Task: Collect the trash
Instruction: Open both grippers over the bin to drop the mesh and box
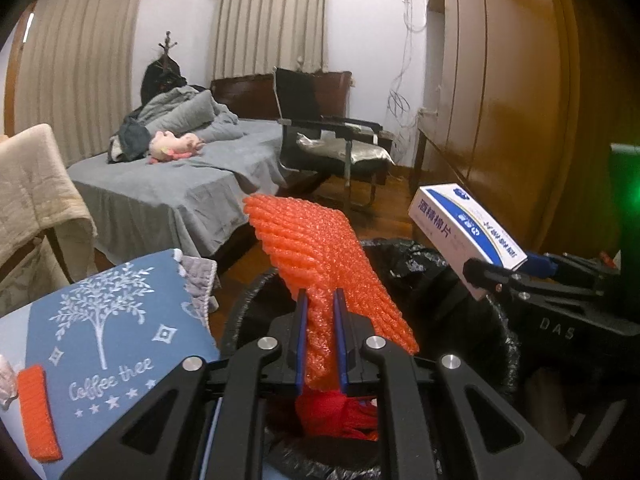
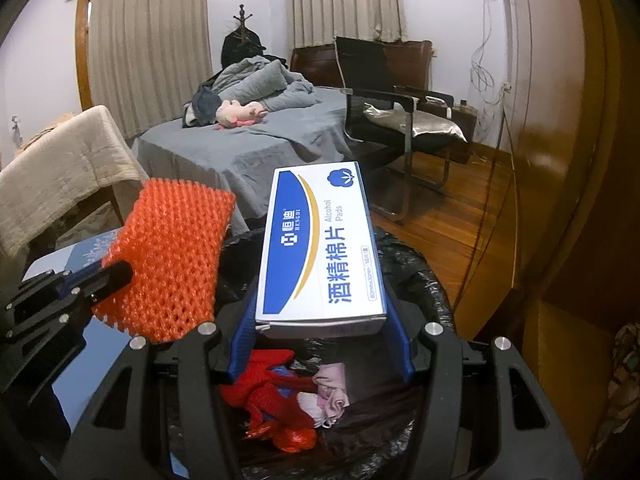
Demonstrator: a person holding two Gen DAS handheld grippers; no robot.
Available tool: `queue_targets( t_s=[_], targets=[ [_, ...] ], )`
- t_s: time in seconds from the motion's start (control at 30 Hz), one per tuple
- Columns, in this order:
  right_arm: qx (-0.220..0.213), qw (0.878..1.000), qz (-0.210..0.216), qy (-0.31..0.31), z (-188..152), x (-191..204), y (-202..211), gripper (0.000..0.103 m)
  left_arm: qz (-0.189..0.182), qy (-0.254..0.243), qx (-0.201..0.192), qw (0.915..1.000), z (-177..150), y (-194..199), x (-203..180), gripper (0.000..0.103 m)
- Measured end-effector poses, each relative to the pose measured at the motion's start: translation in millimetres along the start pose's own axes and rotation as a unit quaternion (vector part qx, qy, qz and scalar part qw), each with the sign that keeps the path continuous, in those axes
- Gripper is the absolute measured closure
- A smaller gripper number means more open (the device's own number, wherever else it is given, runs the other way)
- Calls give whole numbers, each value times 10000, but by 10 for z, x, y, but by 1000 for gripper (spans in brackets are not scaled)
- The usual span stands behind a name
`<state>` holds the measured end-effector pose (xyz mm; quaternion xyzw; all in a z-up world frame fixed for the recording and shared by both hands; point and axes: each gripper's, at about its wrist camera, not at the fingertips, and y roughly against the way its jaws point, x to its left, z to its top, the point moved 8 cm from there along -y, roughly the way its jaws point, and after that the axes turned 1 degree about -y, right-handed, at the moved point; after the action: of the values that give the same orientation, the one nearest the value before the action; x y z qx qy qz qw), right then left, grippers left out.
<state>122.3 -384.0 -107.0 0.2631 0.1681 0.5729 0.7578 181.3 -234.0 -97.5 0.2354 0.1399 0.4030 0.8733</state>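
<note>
My left gripper is shut on an orange foam net sleeve, which sticks up and forward over a bin lined with a black bag. The same sleeve and the left gripper show at the left of the right wrist view. My right gripper is shut on a white and blue alcohol-pad box, held over the bin. That box also appears at the right of the left wrist view. Inside the bin lie red netting and a pink crumpled piece.
A blue "Coffee tree" mat on a table at the left carries another orange foam piece. Beyond stand a grey bed, a black chair and a wooden wardrobe. A draped chair stands at the left.
</note>
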Motion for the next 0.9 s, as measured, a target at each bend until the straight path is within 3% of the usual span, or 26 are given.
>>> queue_targets(
  t_s=[0.13, 0.2, 0.3, 0.37, 0.53, 0.9],
  targets=[
    [47, 9999, -124, 43, -15, -78, -74, 47, -215, 3, 191, 9996, -47, -181, -27, 85],
    [66, 9997, -208, 71, -24, -109, -103, 39, -320, 104, 276, 9991, -83, -246, -10, 61],
    [52, 9996, -281, 44, -42, -156, -106, 29, -229, 186, 280, 9992, -114, -253, 48, 47],
    [38, 9995, -301, 23, -54, -181, -96, 14, -100, 190, 258, 9994, -130, -219, 124, 41],
    [-10, 9996, -253, -79, -78, -177, -26, 6, 379, 297, 143, 9987, -168, -31, 388, 13],
    [-152, 9997, 173, -87, -89, 336, 137, 6, 1009, 676, 2, 9926, -263, 552, 974, 7]
  ],
)
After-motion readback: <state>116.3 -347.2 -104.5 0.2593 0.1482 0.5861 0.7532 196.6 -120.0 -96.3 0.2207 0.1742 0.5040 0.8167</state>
